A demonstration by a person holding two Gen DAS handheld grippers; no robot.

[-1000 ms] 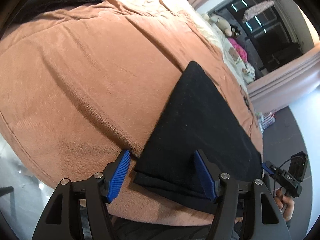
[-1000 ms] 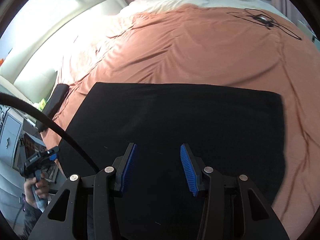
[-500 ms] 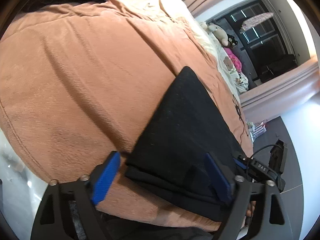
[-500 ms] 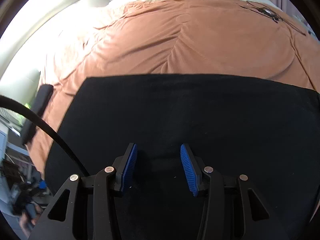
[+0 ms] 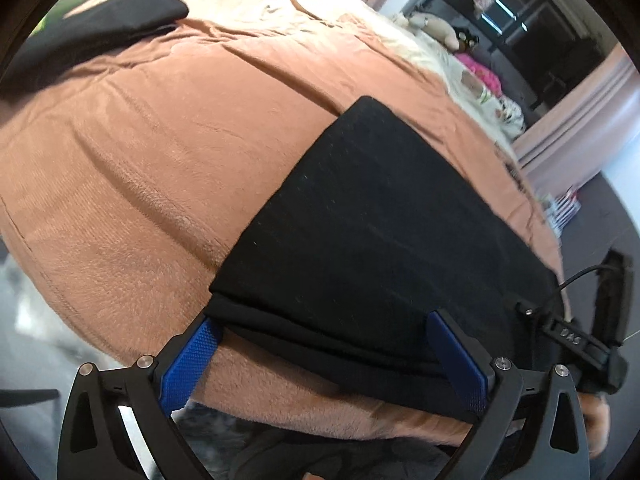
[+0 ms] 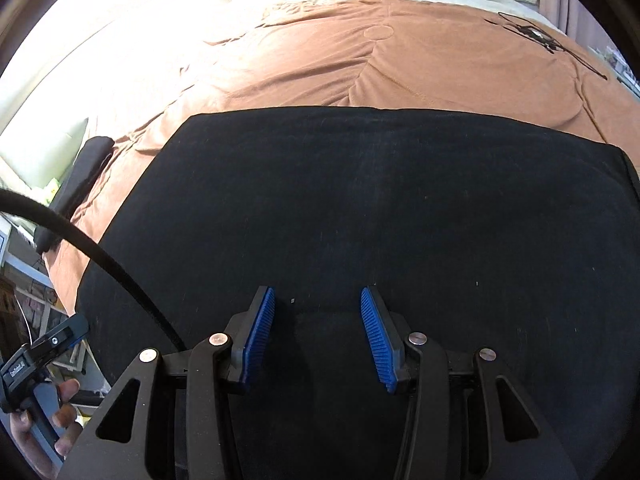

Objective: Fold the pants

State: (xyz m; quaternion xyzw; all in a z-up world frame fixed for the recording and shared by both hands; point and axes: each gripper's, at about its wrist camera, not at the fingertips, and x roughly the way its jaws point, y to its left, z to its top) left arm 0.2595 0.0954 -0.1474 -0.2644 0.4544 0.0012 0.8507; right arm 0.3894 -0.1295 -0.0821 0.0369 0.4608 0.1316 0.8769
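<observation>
The black pants (image 5: 372,232) lie folded in a flat layered rectangle on the brown blanket (image 5: 160,152). My left gripper (image 5: 320,336) is wide open at the near left corner of the stack, its blue pads (image 5: 188,360) spread either side of the layered edge. My right gripper (image 6: 318,320) is open and empty just above the near middle of the pants (image 6: 380,200), which fill most of that view. The other gripper shows at each view's edge: the right one (image 5: 576,340) and the left one (image 6: 44,352).
A second black garment (image 5: 92,36) lies at the far left of the bed and also shows in the right wrist view (image 6: 76,184). A black cable (image 6: 536,36) lies on the blanket (image 6: 320,64) far right. Pillows and soft toys (image 5: 436,28) sit at the head. The bed edge drops off near me.
The left gripper has opened wider and moved in on the pants' near left corner. The right gripper has moved closer over the pants, staying open.
</observation>
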